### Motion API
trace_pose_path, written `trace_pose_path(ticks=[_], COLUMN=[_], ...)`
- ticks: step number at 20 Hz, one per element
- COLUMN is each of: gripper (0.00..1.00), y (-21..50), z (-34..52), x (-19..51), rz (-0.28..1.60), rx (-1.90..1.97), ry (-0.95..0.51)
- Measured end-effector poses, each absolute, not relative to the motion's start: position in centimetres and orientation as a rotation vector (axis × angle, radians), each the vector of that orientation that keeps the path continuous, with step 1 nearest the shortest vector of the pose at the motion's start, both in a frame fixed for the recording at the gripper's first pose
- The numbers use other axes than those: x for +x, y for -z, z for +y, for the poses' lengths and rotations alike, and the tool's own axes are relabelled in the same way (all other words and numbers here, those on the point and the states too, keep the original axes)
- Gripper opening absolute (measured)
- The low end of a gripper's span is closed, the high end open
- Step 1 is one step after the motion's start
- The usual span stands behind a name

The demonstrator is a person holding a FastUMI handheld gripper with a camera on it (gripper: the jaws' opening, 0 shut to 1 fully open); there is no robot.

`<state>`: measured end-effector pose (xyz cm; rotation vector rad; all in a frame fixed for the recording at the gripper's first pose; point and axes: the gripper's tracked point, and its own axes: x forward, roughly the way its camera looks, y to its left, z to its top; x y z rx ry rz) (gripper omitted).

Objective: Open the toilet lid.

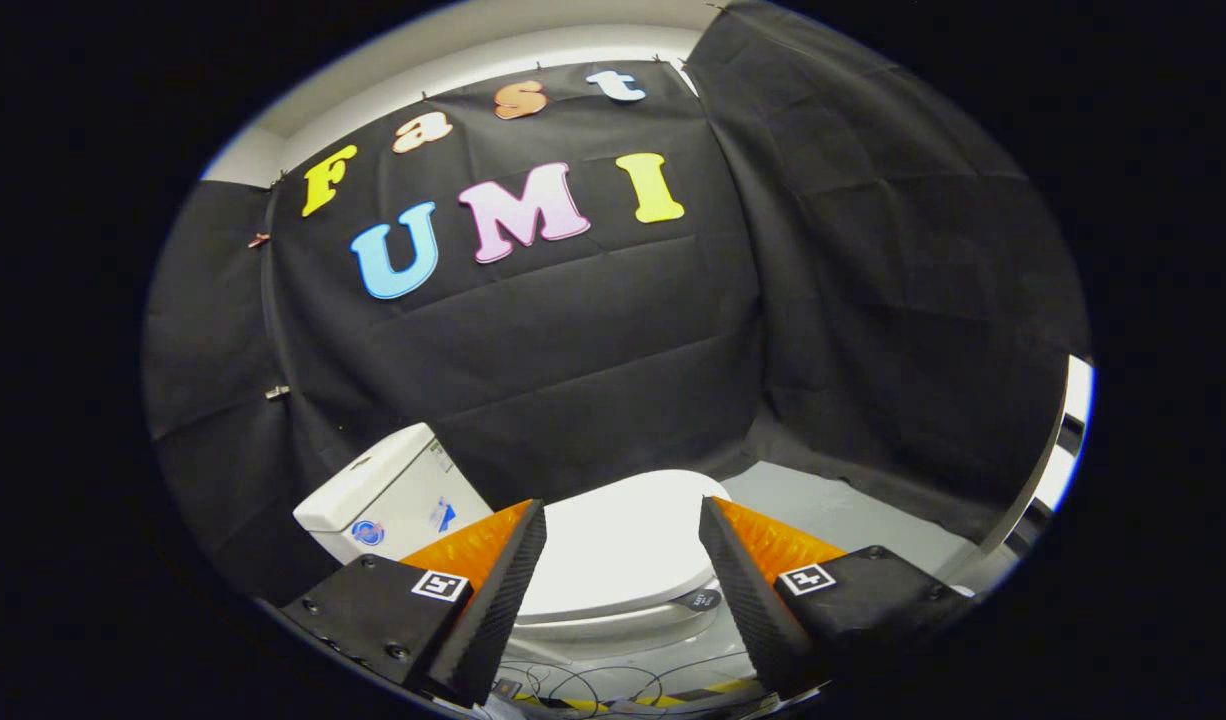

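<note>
- I see my two-finger gripper [623, 510] with its black ribbed, orange-backed fingers [493, 590] standing wide apart, and they hold nothing.
- Each finger is fixed on a black block, and each block carries a small square black-and-white marker [440, 585].
- The white oval plastic toilet lid [618, 550] is lying flat and closed on the toilet, and I see it in the gap between the two fingers, just ahead of them and lower.
- The fingers do not touch the lid; they are above it and apart from it.
- A small dark round tag [704, 600] sits at the near rim of the toilet, close to the right finger.
- The white rectangular ceramic tank [388, 495] stands beyond the left finger, with its flat cover on top and blue stickers on its side.
- The black cloth wall [613, 340] hangs behind the toilet and the tank.
- A pale grey floor [833, 510] shows beyond the right finger.
- Thin dark cables [613, 685] lie on the floor under the fingers, beside a yellow-and-black striped tape [713, 690].
</note>
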<state>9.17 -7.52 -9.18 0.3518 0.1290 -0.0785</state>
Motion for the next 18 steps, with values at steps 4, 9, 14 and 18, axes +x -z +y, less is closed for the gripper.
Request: trace_pose_path(ticks=[4, 9, 14, 18], gripper=[0.97, 0.97, 0.97, 0.96], y=[15.1, 22.2, 29.7, 34.1], z=[-9.8, -11.4, -12.2, -12.5], x=[12.6, 16.0, 17.8, 18.4], rz=[0.219, 0.323, 0.421, 0.478], rx=[0.470, 0.626, 0.764, 0.850], ry=[0.105, 0.106, 0.120, 0.126])
